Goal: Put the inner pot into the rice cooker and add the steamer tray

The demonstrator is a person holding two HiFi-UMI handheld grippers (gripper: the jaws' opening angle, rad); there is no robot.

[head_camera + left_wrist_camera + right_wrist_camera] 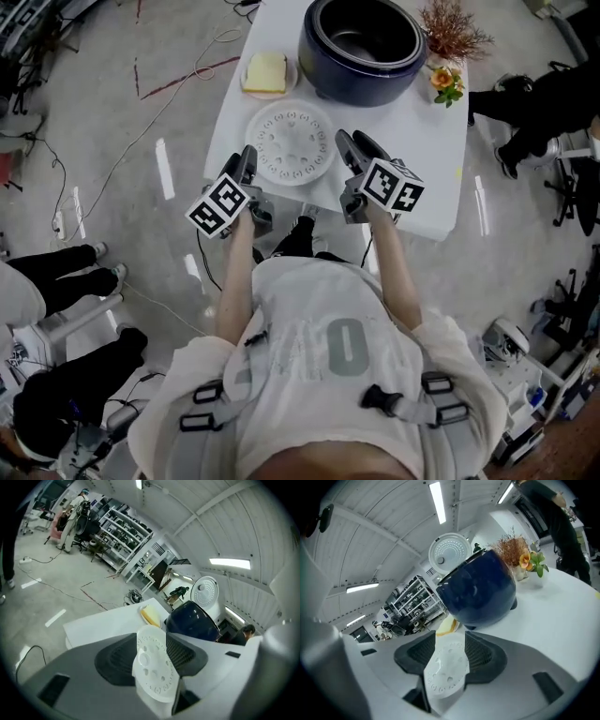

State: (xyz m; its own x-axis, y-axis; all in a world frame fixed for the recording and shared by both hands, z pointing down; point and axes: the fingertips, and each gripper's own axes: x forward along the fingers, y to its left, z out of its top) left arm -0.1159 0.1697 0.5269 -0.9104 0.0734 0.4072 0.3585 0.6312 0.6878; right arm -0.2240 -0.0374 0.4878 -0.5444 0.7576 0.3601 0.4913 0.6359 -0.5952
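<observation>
Surface: white table (441, 141), cooker (361, 47) set at far end.
Tray (291, 142): laid flat before cooker.
Left gripper (246, 157): jaws spread, held at tray's left edge.
Right gripper (349, 141): jaws spread, at right edge.

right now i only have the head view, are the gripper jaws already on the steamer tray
Observer: No. In the left gripper view the left gripper is open, with the steamer tray showing in its gap, unpinched.
Operator: and the right one
Observer: Same. The right gripper is open, with the steamer tray ahead in its gap.
Operator: is the cooker lid up
Observer: Yes, the rice cooker has its lid standing open behind the body.
</observation>
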